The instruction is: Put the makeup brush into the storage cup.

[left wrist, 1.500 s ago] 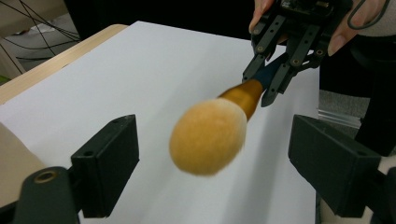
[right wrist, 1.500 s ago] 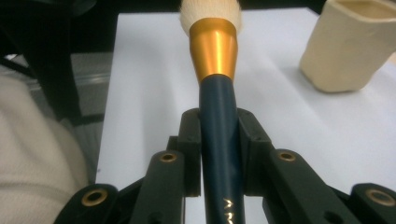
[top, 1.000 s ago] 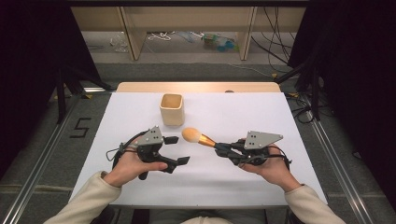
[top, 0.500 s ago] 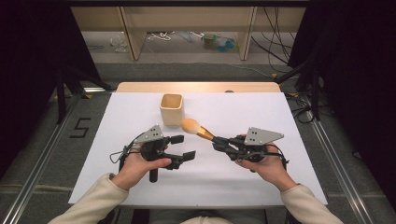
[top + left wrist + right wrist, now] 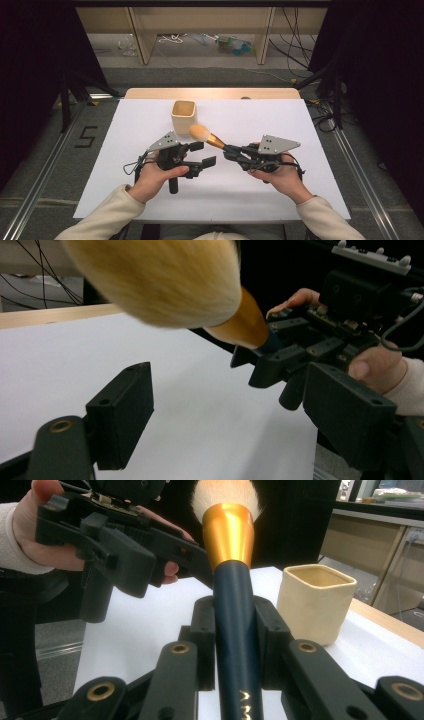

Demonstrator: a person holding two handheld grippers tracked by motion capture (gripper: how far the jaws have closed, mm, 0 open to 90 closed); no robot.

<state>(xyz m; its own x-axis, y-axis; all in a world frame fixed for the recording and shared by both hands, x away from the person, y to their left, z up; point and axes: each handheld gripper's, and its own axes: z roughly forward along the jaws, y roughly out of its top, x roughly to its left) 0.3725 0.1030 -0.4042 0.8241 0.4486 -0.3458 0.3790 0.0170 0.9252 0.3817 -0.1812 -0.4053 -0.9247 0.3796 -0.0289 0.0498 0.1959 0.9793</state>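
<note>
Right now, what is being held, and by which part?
The right gripper clamps the makeup brush by its dark handle; the left gripper is open, holding nothing.

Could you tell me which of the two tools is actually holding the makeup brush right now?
The right tool: its jaws clamp the makeup brush by its dark handle. The left tool stands open with nothing between its jaws.
</note>
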